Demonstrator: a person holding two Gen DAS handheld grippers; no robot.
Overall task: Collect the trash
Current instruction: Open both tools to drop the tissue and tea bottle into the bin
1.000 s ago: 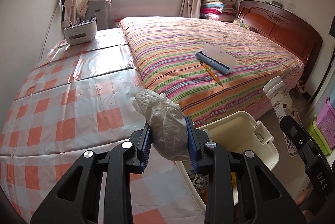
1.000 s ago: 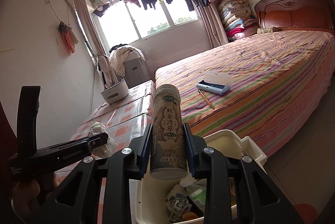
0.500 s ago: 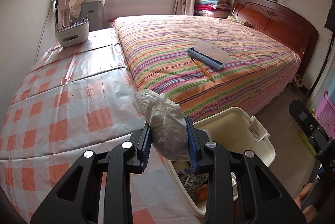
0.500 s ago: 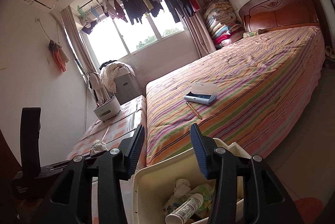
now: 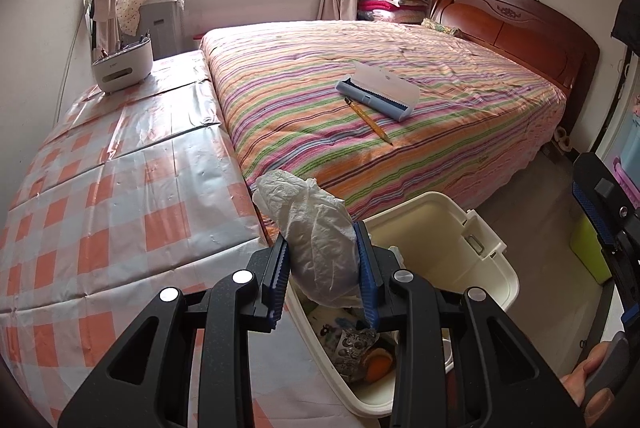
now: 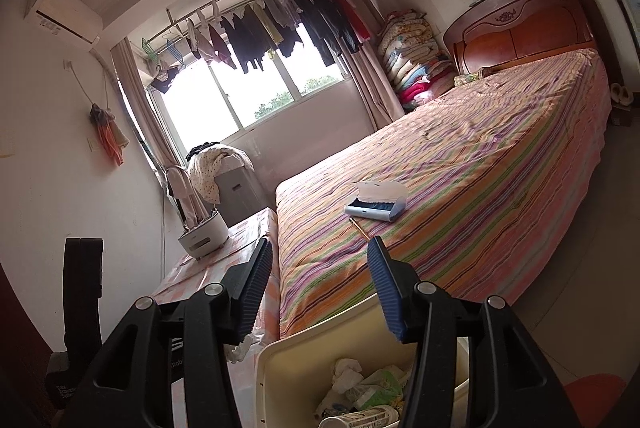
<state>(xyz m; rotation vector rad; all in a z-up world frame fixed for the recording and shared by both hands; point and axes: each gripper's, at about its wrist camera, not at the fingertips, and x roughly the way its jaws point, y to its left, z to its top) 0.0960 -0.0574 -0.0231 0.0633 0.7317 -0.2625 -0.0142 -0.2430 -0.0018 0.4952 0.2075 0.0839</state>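
My left gripper (image 5: 322,268) is shut on a crumpled white plastic bag (image 5: 316,240) and holds it over the near-left edge of a cream trash bin (image 5: 496,280) on the floor beside the bed. The bin holds wrappers and other trash. My right gripper (image 6: 320,292) is open and empty above the same bin (image 6: 288,360), where a drink bottle (image 6: 360,418) lies on the trash. The right gripper also shows at the right edge of the left wrist view (image 5: 600,224).
A table with an orange checked cloth (image 5: 100,188) stands left of the bin, with a white holder (image 5: 122,66) at its far end. The striped bed (image 5: 380,116) carries an open pencil case (image 5: 378,90) and a pencil (image 5: 368,120). Green and pink containers (image 5: 588,248) stand at the right.
My right gripper opened and let the drink bottle drop into the bin, then rose and tilted. My left gripper carried the plastic bag right, over the bin's edge.
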